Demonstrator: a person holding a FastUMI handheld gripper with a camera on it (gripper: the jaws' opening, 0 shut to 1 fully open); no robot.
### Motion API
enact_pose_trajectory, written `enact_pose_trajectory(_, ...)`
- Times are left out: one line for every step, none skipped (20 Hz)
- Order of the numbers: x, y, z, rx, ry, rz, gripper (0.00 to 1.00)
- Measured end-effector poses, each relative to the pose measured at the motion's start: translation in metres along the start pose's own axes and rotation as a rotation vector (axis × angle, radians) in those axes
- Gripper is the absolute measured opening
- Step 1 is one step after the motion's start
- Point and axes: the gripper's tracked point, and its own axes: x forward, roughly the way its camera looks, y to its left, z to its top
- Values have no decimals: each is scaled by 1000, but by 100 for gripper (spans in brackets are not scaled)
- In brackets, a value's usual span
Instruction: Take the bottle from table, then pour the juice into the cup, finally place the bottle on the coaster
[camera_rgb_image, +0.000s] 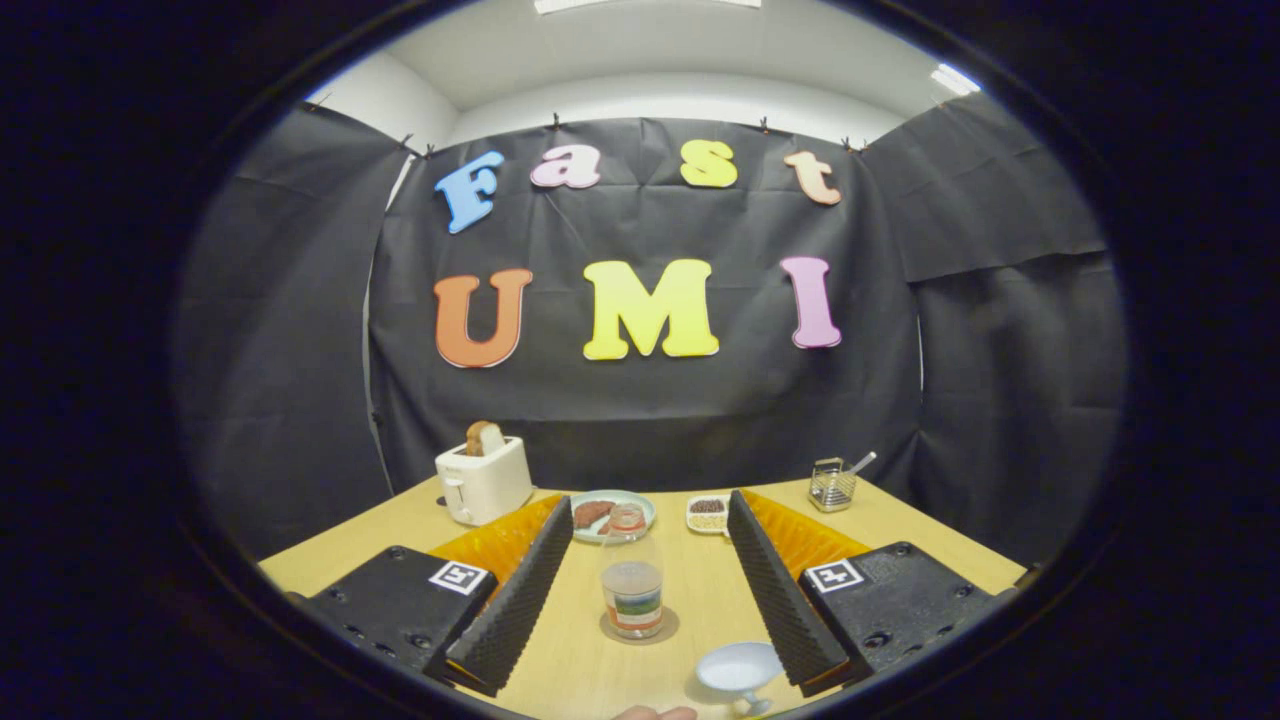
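Gripper (648, 590): fingers spread wide, holding nothing, one on either side of the bottle without touching it.

Bottle (632, 575): upright between the fingers, standing on a round coaster (640, 626); long axis vertical, open neck pointing up; pale juice fills the lower part.

Cup (740, 670): stemmed, pale liquid inside, just nearer than the bottle, close to one finger.

Plate (610, 512): beyond the bottle, food on it. Small dish (707, 513) beside it. Toaster (483, 480) with bread, and wire holder (832, 484), farther beyond the bottle, on the table (700, 590).

Judgement: the bottle looks placed already; withdraw straight back, fingers kept wide, mindful of the cup.
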Motion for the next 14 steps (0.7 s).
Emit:
enact_pose_trajectory(-8, 0, 9, 4, -12, 5, 99)
enact_pose_trajectory(-15, -2, 17, 5, -25, 9, 99)
enact_pose_trajectory(-22, -3, 26, 8, -38, 10, 99)
enact_pose_trajectory(-28, -5, 35, 14, -49, 9, 99)
enact_pose_trajectory(-35, -7, 41, 21, -56, 9, 99)
enact_pose_trajectory(-41, -8, 46, 29, -58, 10, 99)
enact_pose_trajectory(-48, -9, 52, 34, -59, 12, 99)
enact_pose_trajectory(-55, -10, 58, 36, -65, 14, 99)
enact_pose_trajectory(-61, -11, 67, 38, -68, 14, 99)
enact_pose_trajectory(-68, -13, 72, 34, -68, 12, 99)
enact_pose_trajectory(-75, -13, 78, 24, -69, 12, 99)
enact_pose_trajectory(-81, -12, 84, 12, -73, 12, 99)
enact_pose_trajectory(-88, -11, 88, 7, -75, 7, 99)
enact_pose_trajectory(-94, -11, 87, 4, -68, 5, 99)
